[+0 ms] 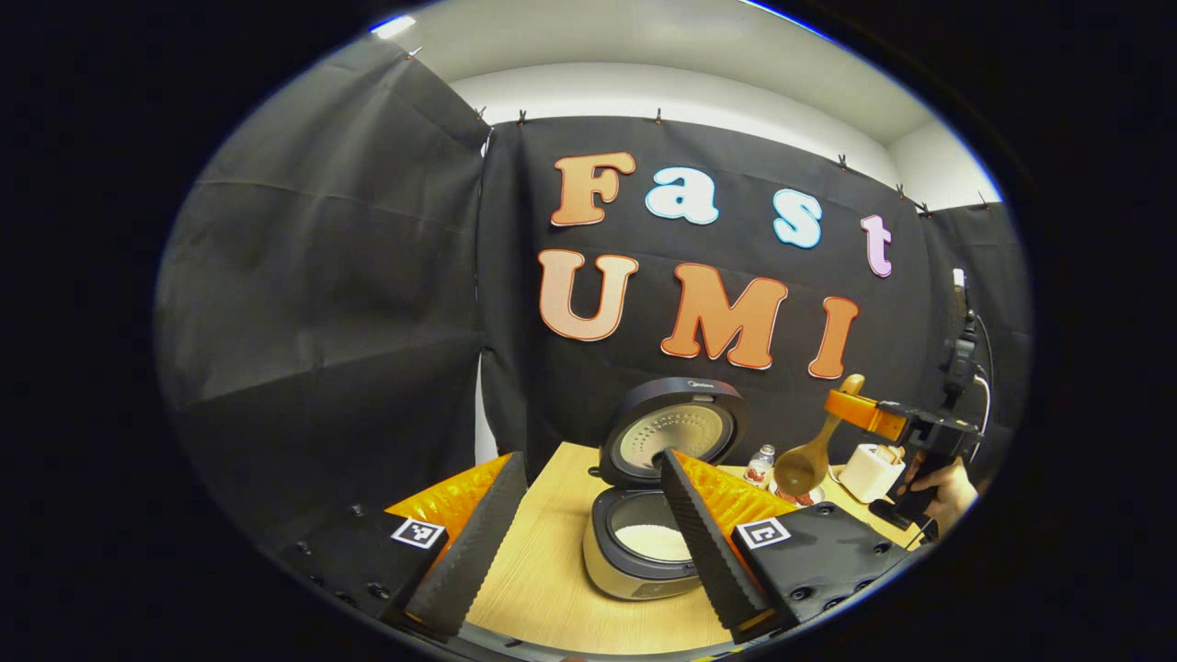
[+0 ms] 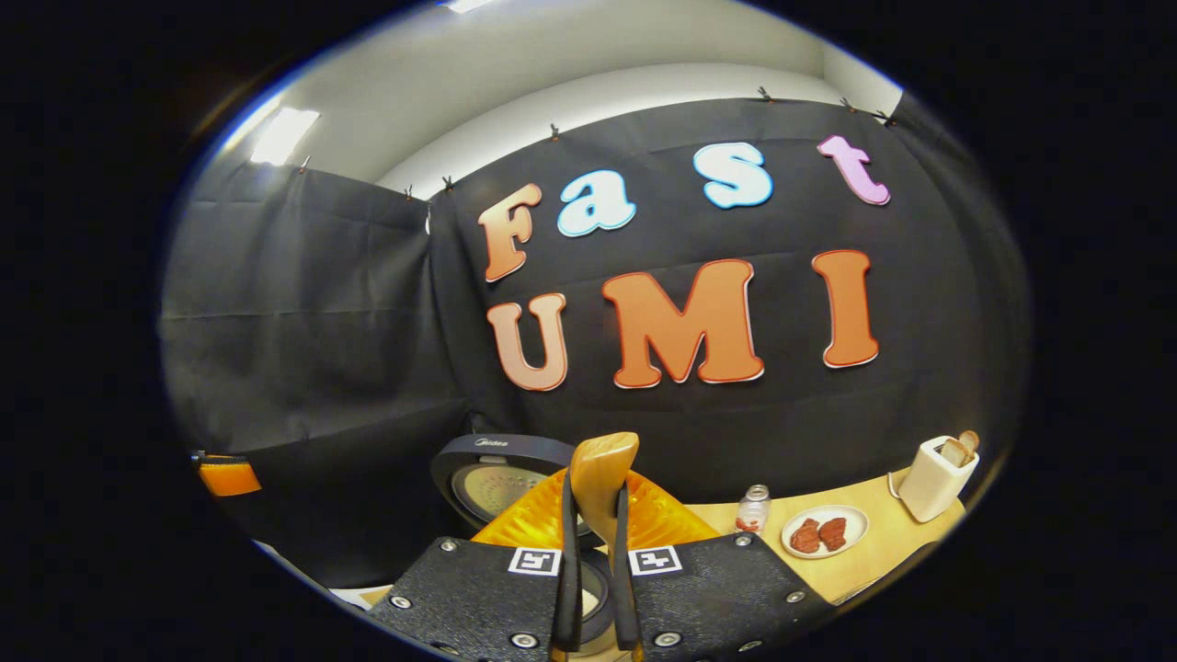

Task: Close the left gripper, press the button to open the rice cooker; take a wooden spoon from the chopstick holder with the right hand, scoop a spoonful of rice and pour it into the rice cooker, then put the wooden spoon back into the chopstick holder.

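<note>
Left gripper view: my left gripper (image 1: 588, 542) gapes wide before the rice cooker (image 1: 644, 542), round lid up, white rice in its smooth pot. Right of the rice cooker, the right gripper (image 1: 851, 405) carries the wooden spoon (image 1: 805, 464), bowl hanging down.

Right gripper view: right gripper (image 2: 596, 588) pinches the glossy handle above the rice cooker; it could slip.

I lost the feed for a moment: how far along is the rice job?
Done: the cooker is open, lid up, with something white, likely rice, in the pot. In hand: the right gripper is shut on the spoon, held in the air to the cooker's right in the left gripper view; whether it is loaded is unclear. The left gripper is open. Left: any pour still due, then return the spoon to its holder.
</note>
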{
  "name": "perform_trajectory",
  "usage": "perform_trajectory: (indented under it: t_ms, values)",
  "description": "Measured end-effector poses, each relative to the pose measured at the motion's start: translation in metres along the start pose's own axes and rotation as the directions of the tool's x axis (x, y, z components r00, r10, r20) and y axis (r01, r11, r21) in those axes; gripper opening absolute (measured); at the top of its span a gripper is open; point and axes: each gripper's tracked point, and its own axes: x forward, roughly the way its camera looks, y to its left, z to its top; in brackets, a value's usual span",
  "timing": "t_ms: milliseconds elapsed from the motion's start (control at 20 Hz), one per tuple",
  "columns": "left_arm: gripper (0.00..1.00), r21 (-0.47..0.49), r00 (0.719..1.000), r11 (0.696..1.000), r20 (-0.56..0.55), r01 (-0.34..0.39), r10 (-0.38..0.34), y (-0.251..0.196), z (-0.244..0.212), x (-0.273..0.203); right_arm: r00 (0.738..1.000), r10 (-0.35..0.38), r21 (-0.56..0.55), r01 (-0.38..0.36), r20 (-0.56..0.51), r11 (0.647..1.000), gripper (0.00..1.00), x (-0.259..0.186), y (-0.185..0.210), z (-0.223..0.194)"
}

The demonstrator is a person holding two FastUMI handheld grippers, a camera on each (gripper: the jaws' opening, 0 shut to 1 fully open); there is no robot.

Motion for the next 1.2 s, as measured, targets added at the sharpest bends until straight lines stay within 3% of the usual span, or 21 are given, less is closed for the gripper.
perform_trajectory:
  t_ms: [250, 650, 700, 800, 900, 950, 1100, 1150, 1200]
  values:
    - [0.98, 0.026, 0.999, 0.999, 0.015, 0.03, -0.03, -0.019, 0.005, 0.007, 0.99, -0.138, -0.004, 0.138, 0.018, 0.99, 0.13, -0.041, -0.082, 0.008]
    - [1.0, 0.043, 0.998, 0.998, 0.04, 0.055, -0.056, -0.054, 0.009, 0.02, 0.952, -0.305, 0.033, 0.306, -0.014, 0.952, 0.13, -0.094, -0.193, -0.016]
    - [1.0, 0.048, 0.998, 0.997, 0.039, 0.056, -0.058, -0.058, 0.007, 0.021, 0.947, -0.322, 0.043, 0.322, -0.02, 0.946, 0.08, -0.098, -0.205, -0.022]
    - [1.0, 0.053, 0.997, 0.997, 0.04, 0.063, -0.065, -0.067, 0.006, 0.022, 0.935, -0.353, 0.063, 0.354, -0.037, 0.933, 0.13, -0.104, -0.229, -0.037]
    - [1.0, 0.057, 0.996, 0.996, 0.046, 0.07, -0.073, -0.074, 0.006, 0.021, 0.925, -0.376, 0.079, 0.38, -0.061, 0.922, 0.13, -0.109, -0.251, -0.056]
    - [1.0, 0.059, 0.996, 0.996, 0.045, 0.071, -0.073, -0.077, 0.005, 0.021, 0.92, -0.384, 0.092, 0.39, -0.072, 0.916, 0.08, -0.109, -0.26, -0.065]
    - [1.0, 0.06, 0.998, 0.997, 0.031, 0.055, -0.057, -0.08, -0.001, 0.02, 0.908, -0.403, 0.144, 0.416, -0.114, 0.898, 0.13, -0.111, -0.284, -0.099]
    - [1.0, 0.062, 0.999, 0.997, 0.021, 0.048, -0.049, -0.08, -0.004, 0.019, 0.903, -0.409, 0.156, 0.426, -0.129, 0.891, 0.08, -0.111, -0.291, -0.11]
    - [1.0, 0.067, 0.999, 0.997, 0.015, 0.041, -0.042, -0.08, -0.006, 0.017, 0.898, -0.414, 0.166, 0.435, -0.148, 0.885, 0.13, -0.111, -0.297, -0.124]
